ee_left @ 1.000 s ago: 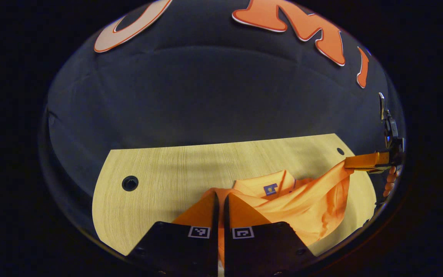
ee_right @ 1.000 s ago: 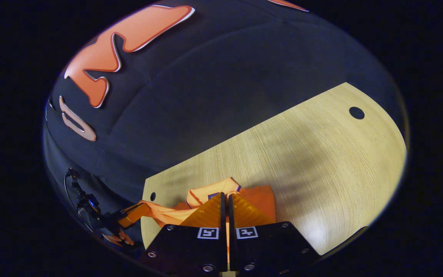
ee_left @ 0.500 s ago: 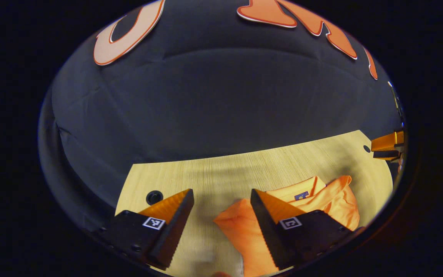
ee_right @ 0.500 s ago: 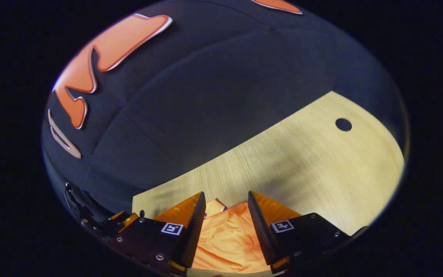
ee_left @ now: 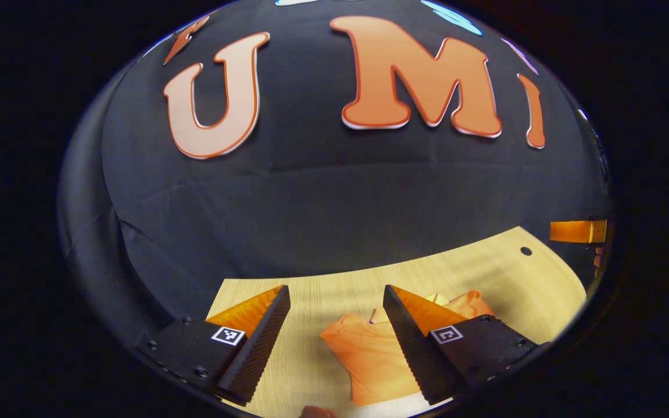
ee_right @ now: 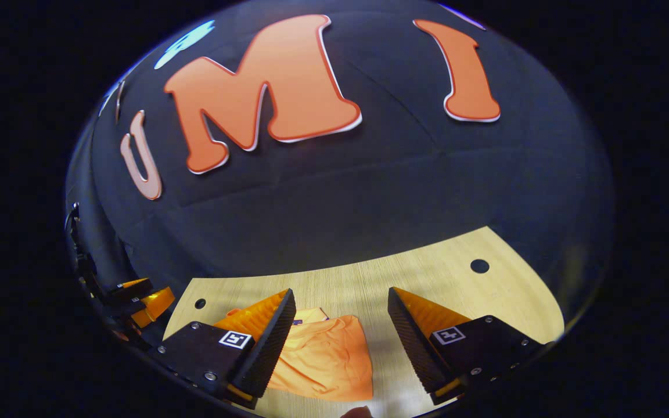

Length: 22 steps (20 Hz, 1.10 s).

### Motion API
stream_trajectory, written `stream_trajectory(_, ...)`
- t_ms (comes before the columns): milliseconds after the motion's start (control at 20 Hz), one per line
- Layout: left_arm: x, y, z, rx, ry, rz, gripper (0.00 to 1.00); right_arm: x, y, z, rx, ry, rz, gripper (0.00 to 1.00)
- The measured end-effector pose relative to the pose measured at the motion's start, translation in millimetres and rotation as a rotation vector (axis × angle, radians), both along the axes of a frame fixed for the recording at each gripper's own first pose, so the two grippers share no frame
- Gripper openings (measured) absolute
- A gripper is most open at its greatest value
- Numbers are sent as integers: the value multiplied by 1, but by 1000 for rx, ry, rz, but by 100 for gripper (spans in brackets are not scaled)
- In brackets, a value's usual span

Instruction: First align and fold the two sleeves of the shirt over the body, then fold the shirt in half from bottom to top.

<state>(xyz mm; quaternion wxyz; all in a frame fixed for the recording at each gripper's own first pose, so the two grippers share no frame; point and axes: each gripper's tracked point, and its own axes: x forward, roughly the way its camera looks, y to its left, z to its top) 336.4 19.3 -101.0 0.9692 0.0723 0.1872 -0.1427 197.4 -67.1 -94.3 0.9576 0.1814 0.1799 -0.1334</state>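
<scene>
1. Orange polo shirt (ee_left: 378, 357) lay bunched on the pale wooden surface (ee_left: 334, 284), low and close in front of both claws, its collar end pointing toward the booth's dark back wall (ee_left: 334, 191).
2. Seen from the left gripper view, the shirt sat just past the left claw (ee_left: 334, 325) and a little to its right, partly hidden behind that claw's right finger.
3. Seen from the right gripper view, the shirt (ee_right: 323, 360) sat between the fingers of the right claw (ee_right: 337, 325) but nearer the left finger, so it lay slightly left of centre.
4. Both claws stood wide apart, holding nothing and touching no cloth; each hung above the shirt.
5. Neither claw looked clearly nearer; the shirt lay roughly between them.
6. Judging by the compact, crumpled bundle, the folding looked close to done, or in need of tidying.
7. Any coming grip would likely mean reaching down and forward onto the near edge.
</scene>
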Motion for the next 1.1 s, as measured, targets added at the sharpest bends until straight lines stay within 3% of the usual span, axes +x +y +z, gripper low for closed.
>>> stream_trajectory(300, -95, 12, 69, -4, -171, -1, 99, -63, 27, 40, -151, -98, 41, 97)
stream_trajectory(500, -153, 17, 94, -62, -248, 26, 99, -105, 45, 66, -188, -177, 76, 98)
stream_trajectory(950, -283, 1, 127, -81, -446, 28, 99, -200, 87, 97, -268, -328, 140, 98)
stream_trajectory(1100, -302, 5, 116, -82, -427, 52, 100, -212, 102, 104, -283, -398, 165, 98)
